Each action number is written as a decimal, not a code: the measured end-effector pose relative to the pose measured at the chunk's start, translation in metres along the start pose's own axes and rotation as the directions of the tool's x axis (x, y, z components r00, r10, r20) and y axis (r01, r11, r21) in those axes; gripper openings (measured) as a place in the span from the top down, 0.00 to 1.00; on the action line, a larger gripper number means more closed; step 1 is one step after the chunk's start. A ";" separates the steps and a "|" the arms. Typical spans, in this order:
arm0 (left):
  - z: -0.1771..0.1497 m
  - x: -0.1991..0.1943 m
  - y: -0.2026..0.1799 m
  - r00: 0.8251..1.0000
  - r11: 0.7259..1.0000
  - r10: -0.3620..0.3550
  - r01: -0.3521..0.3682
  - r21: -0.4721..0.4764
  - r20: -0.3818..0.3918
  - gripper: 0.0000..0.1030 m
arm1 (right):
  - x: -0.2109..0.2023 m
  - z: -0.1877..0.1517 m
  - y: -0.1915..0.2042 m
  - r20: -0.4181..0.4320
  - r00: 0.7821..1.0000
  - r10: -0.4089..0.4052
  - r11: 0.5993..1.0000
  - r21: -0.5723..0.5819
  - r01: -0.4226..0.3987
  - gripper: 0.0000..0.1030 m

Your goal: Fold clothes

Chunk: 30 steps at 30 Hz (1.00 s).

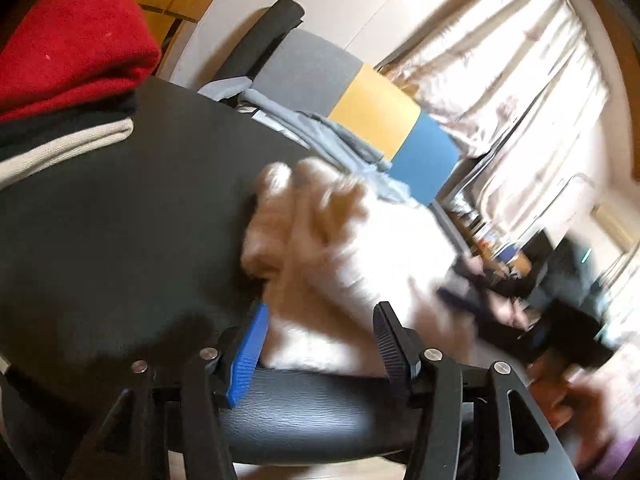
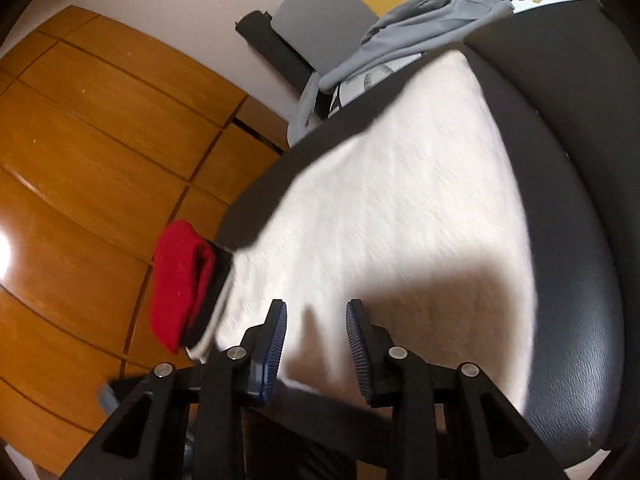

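A white fluffy garment (image 2: 400, 208) lies spread flat on a black padded surface (image 2: 576, 280). In the left wrist view the white garment (image 1: 352, 256) is bunched and blurred. Its near part lies between the fingers of my left gripper (image 1: 322, 312), whose jaws stand wide apart and do not pinch it. My right gripper (image 2: 317, 305) hovers over the garment's near edge with its jaws apart and nothing gripped. A blurred dark shape at the right of the left wrist view is the right gripper (image 1: 560, 320), with a hand (image 1: 568, 400) below it.
A folded stack (image 1: 68, 60) of red, black and beige clothes sits at the surface's edge, also seen as the stack (image 2: 180, 280). A grey garment (image 2: 420, 20) lies crumpled at the far end. Wooden floor (image 2: 80, 160) lies beyond. Curtains (image 1: 520, 100) hang behind.
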<state>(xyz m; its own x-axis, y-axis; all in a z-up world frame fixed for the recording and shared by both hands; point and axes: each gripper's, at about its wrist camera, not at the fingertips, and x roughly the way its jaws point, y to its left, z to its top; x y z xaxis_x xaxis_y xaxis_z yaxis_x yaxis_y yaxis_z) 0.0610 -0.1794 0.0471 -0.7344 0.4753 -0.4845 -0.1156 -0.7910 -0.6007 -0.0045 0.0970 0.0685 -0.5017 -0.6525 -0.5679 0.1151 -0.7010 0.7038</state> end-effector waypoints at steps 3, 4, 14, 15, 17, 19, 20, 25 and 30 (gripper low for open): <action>0.012 0.000 -0.011 0.997 0.997 -0.074 0.073 -0.029 -0.023 0.20 | 0.003 -0.012 -0.003 -0.017 1.000 -0.015 0.997 -0.076 0.014 0.69; 0.017 0.003 -0.015 0.996 0.996 -0.087 0.086 -0.033 -0.032 0.19 | 0.001 -0.017 0.001 -0.024 1.000 -0.010 0.993 -0.121 0.007 0.69; 0.050 0.065 -0.013 0.979 0.988 0.069 -0.094 -0.120 -0.192 0.75 | 0.005 -0.060 -0.016 -0.080 0.980 -0.182 0.931 -0.334 0.146 0.82; 0.051 0.062 -0.018 0.980 0.991 0.072 -0.092 -0.100 -0.184 0.79 | 0.003 -0.058 -0.022 -0.059 0.983 -0.175 0.943 -0.298 0.150 0.82; 0.052 0.056 -0.029 0.982 0.994 0.077 -0.088 -0.060 -0.170 0.85 | -0.007 -0.051 -0.033 0.002 0.985 -0.173 0.960 -0.222 0.169 0.82; 0.056 0.038 -0.044 0.991 0.999 0.044 -0.048 -0.024 -0.126 0.86 | -0.018 -0.045 -0.037 0.062 0.978 -0.201 0.959 -0.192 0.209 0.82; 0.056 0.029 -0.048 0.994 0.999 0.024 -0.026 -0.019 -0.106 0.86 | -0.022 -0.043 -0.039 0.086 0.972 -0.218 0.956 -0.181 0.230 0.82; 0.029 0.018 -0.046 0.992 1.000 0.008 -0.010 -0.012 -0.123 0.87 | -0.020 -0.038 -0.052 0.111 0.957 -0.268 0.949 -0.143 0.282 0.82; -0.024 0.038 -0.019 0.977 0.996 0.050 -0.064 -0.063 -0.209 0.87 | -0.007 -0.028 -0.063 0.079 0.961 -0.266 0.958 -0.089 0.272 0.82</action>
<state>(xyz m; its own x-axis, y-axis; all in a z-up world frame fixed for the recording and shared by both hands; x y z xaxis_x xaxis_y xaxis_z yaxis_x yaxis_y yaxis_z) 0.0508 -0.1374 0.0247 -0.5832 0.5055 -0.6358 -0.0261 -0.7940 -0.6073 0.0160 0.1378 0.0164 -0.5801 -0.4182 -0.6990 0.0500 -0.8748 0.4819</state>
